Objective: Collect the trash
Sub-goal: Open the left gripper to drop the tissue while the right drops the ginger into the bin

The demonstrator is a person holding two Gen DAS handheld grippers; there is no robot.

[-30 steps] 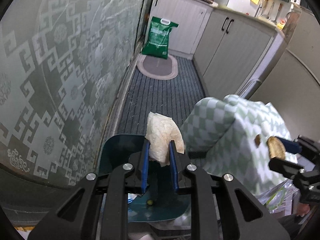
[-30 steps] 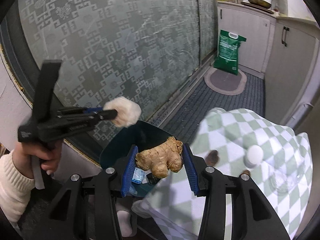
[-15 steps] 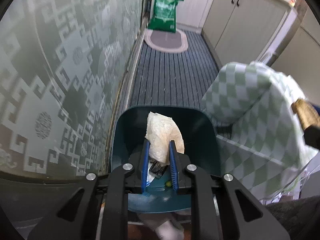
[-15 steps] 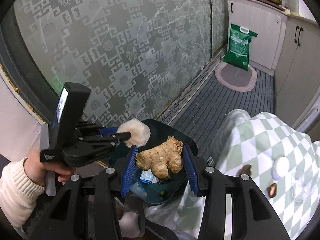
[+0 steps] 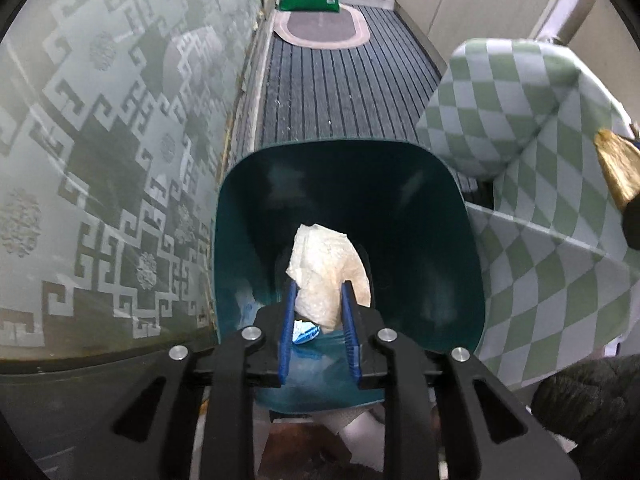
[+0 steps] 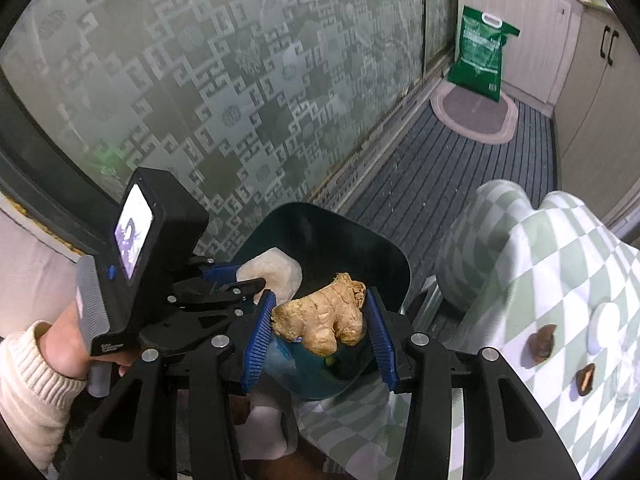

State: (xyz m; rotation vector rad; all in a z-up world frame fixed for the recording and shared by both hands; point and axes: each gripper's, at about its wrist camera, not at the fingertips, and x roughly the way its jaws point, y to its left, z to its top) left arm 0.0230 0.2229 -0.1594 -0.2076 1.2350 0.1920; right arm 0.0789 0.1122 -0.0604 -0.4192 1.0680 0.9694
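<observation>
The left tool is loosening its jaws around the crumpled tissue, hanging directly over the teal bin so it drops inside. The right tool is clenching the ginger root above the same bin, waiting its turn.

Green sack beside oval mat

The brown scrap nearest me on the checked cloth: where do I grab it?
Probably from straight above, pinching the brown scrap across its narrow width: it looks long and thin and lies flat on the checked cloth, leaving no side edge to get under.
</observation>
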